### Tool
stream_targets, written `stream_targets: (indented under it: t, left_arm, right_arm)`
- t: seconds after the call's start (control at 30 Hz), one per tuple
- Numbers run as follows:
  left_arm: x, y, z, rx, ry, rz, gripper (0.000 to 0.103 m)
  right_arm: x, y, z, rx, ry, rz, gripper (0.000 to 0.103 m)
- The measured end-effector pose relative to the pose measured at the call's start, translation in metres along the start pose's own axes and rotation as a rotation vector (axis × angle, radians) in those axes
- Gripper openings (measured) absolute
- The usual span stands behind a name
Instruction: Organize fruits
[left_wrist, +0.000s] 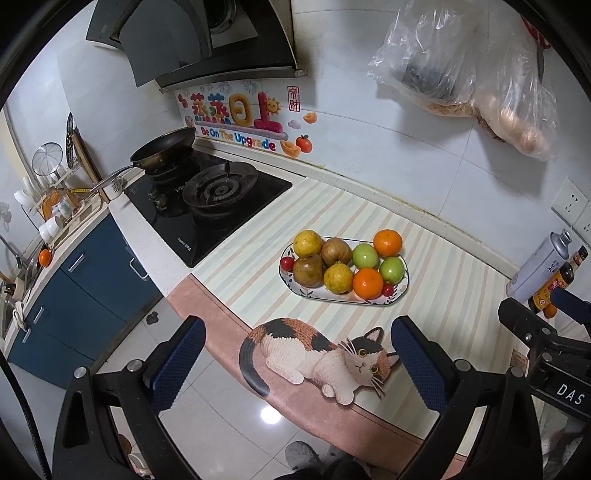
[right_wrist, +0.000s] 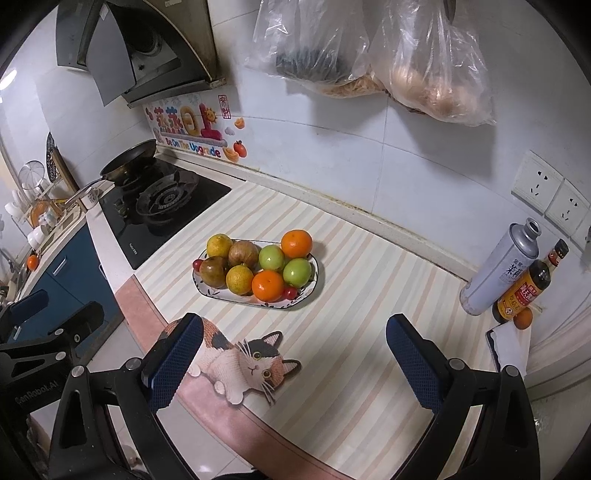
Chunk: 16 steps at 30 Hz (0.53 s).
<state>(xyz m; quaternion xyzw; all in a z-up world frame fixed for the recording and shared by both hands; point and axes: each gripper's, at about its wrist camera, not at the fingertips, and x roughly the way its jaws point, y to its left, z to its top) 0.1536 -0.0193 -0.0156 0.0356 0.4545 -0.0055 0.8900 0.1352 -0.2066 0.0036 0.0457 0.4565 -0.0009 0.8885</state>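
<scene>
step: approach plate (right_wrist: 312, 291) | both tongs apart, empty: left gripper (left_wrist: 295, 365), right gripper (right_wrist: 291, 363) | advice: clamp the top orange (right_wrist: 296, 243) lightly, avoid rolling neighbours

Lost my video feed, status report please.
Both grippers, left and right, open, empty. Fruit piled on plate. Nothing in the way.

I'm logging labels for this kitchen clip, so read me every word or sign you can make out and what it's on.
"Be On The Upgrade": wall sticker, under large colourful Chinese characters, roughly 蒸蒸日上.
Small red seal beside it: Chinese, too small to read surely.
"DAS": right gripper, cut off at the frame edge.
"GenRobot.AI": left gripper, faint.
Metal can, sauce bottle, stove and mug print: too blurred to read.
</scene>
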Motion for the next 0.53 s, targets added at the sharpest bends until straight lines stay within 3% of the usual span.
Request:
stream_targets:
  t: [0.53]
  left_arm:
    - [-0.0079, -0.0024, 0.0004, 0.001, -0.031, -0.007, 0.103]
  right_arm:
    - [-0.0048, -0.0016, -0.0034, 0.006, -0.007, -0.005, 0.101]
